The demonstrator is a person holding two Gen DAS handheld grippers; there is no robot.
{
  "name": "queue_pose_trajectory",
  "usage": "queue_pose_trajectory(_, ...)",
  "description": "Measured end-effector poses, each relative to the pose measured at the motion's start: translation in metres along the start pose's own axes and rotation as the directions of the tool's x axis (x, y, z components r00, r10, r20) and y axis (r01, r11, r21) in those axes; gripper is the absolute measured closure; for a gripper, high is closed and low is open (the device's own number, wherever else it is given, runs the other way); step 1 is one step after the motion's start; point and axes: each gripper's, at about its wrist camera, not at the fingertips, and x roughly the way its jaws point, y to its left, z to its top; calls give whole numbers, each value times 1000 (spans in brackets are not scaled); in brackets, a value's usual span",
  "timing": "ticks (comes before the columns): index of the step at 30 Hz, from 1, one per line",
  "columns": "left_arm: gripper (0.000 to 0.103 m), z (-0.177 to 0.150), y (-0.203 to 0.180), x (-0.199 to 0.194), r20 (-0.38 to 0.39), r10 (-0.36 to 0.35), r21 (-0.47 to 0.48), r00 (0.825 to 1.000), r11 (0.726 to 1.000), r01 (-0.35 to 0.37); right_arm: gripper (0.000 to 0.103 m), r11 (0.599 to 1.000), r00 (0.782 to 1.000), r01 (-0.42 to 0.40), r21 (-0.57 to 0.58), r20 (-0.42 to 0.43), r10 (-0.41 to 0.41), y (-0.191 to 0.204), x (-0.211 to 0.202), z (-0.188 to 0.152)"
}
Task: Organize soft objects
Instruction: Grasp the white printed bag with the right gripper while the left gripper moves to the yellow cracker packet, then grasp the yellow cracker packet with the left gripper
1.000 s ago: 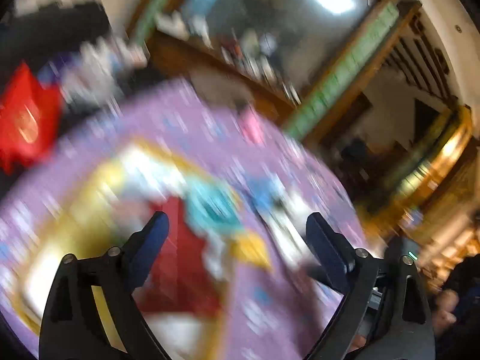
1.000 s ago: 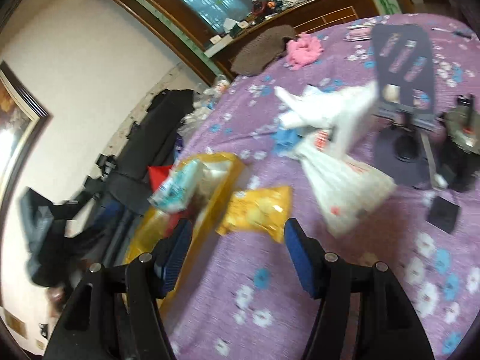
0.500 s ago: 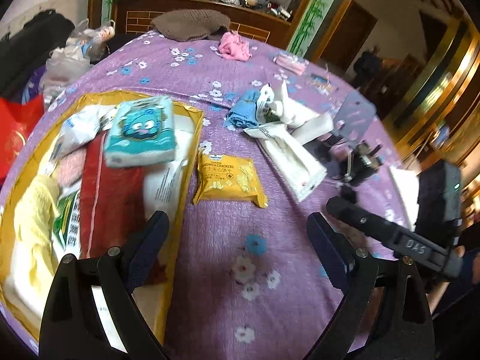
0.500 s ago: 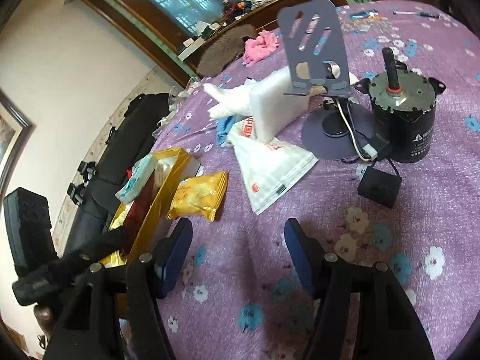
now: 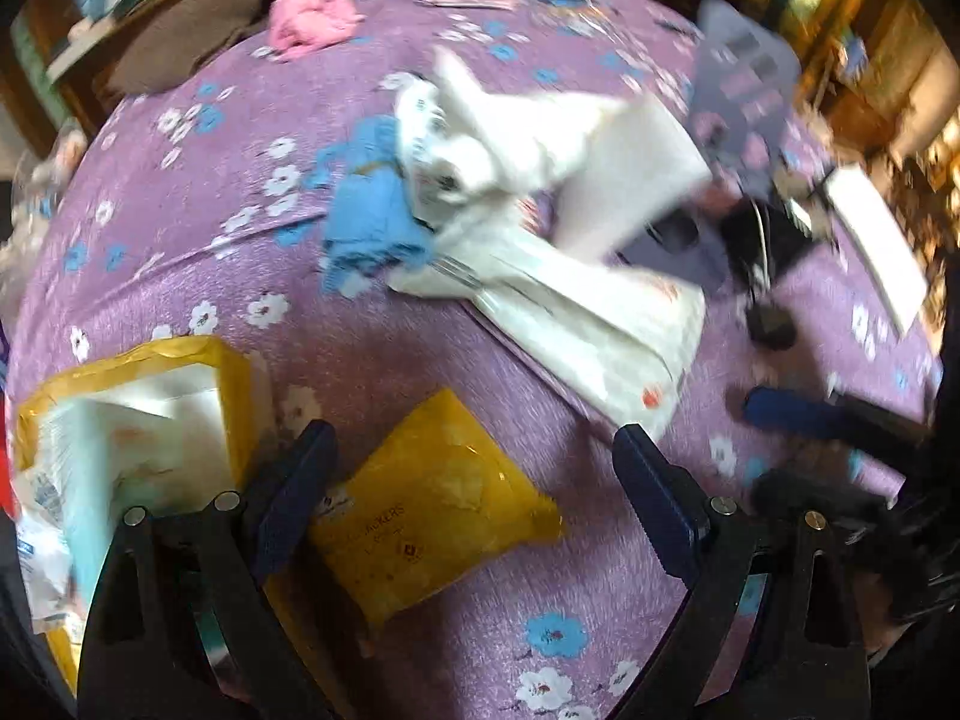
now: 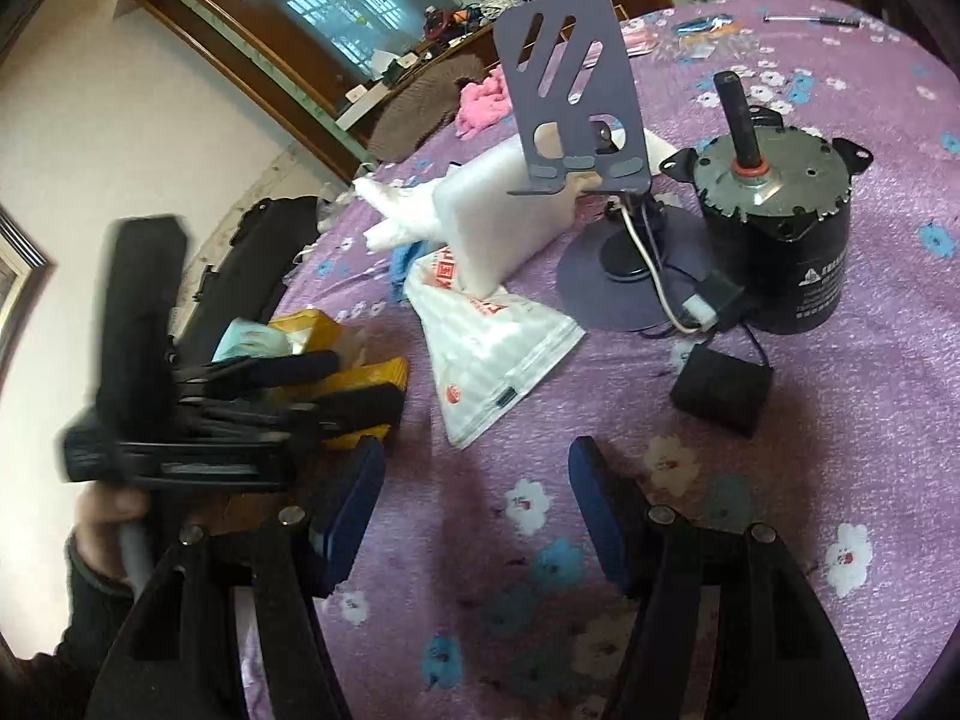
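On the purple floral surface (image 5: 384,360), the yellow bag (image 5: 234,384) holds some packs; the cracker packet (image 5: 432,498), white bags (image 5: 576,324) and blue cloth (image 5: 372,222) remain out. Both the left hand-held gripper (image 5: 474,498) and the right hand-held gripper (image 6: 477,516) gape, empty.

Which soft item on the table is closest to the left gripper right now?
The yellow cracker packet: it lies flat between the open left gripper fingers. The white plastic bag, blue cloth and pink cloth all lie farther up the purple tablecloth.

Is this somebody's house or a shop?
Probably a lived-in home: a table with a purple flowered tablecloth, a wooden sideboard cluttered with odds and ends, and a framed picture on the wall.
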Motion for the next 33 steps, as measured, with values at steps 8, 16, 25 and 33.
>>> queue_pose_trajectory(8, 10, -39, -4, -18, -40, -175, -58, 984, 983, 173, 39, 989, 998, 49, -143, -28, -53, 35, -1, 26)
queue_pose_trajectory(16, 10, -59, -12, -25, 33, -85, -74, 996, 993, 87, 39, 923, 963, 228, -310, -66, -260, 57, 66, 59)
queue_pose_trajectory(25, 10, -67, -6, -44, 93, -79, -119, 993, 989, 89, 59, 886, 938, 271, -376, -101, -330, 55, 55, 26)
queue_pose_trajectory(33, 10, -55, -16, -24, 45, 2, -57, 999, 998, 0, 62, 925, 944, 235, -297, -155, -290, 37, -1, -15)
